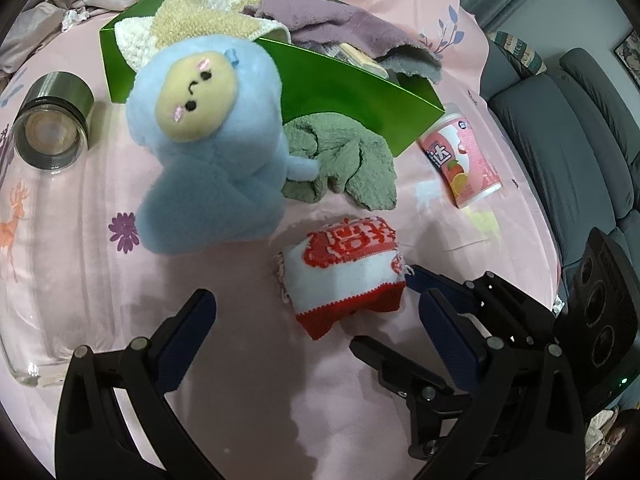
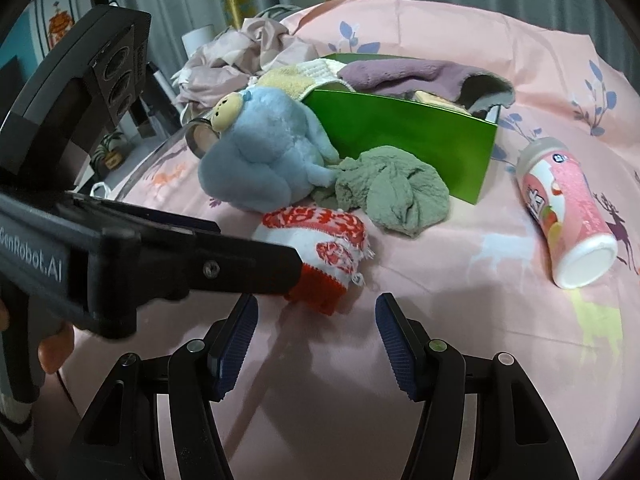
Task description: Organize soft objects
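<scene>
Left wrist view: the left gripper (image 1: 316,320) is shown with fingers apart and empty, the red-and-white folded cloth (image 1: 344,276) lying between them at lower centre. The right gripper (image 1: 436,300), lower right, crowds the same cloth; a collision is judged possible.

Right wrist view: the right gripper (image 2: 316,344) is open, holding nothing. The blue plush (image 2: 260,152) and green cloth (image 2: 392,192) lie before the green box (image 2: 404,132), centre; a shallow pinch may unfold the cloth.

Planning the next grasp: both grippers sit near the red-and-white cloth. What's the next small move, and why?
Probably ease the left gripper forward so its open fingers straddle the red-and-white cloth, then close. The cloth lies just ahead of it, loose on the pink sheet, outside the green box that already holds other soft items. The right gripper is open and empty too.
</scene>
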